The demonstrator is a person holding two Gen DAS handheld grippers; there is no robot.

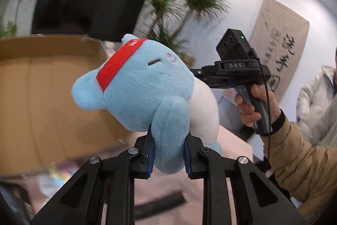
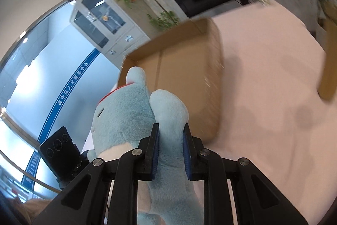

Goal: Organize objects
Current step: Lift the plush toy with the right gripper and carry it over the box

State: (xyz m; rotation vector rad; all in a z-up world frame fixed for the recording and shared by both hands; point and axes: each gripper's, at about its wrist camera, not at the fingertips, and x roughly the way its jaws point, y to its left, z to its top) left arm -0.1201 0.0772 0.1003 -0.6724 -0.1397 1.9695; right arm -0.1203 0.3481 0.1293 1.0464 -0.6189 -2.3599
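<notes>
A blue plush toy (image 1: 139,85) with a red headband and white belly hangs in the air between both grippers. My left gripper (image 1: 169,149) is shut on one of its blue limbs. My right gripper (image 2: 170,140) is shut on another limb of the plush toy (image 2: 126,119); in the left wrist view the right gripper (image 1: 202,75) reaches in from the right behind the toy, its fingertips hidden by the plush. An open cardboard box (image 1: 48,94) stands just behind and to the left of the toy, and shows as the cardboard box (image 2: 185,81) ahead in the right wrist view.
A pink cloth (image 2: 263,88) covers the table. A second cardboard piece (image 2: 328,69) stands at the right edge. A dark strap (image 1: 160,204) lies on the cloth below. A person's hand and tan sleeve (image 1: 294,153) are at the right. A dark screen (image 1: 88,1) and plants line the wall.
</notes>
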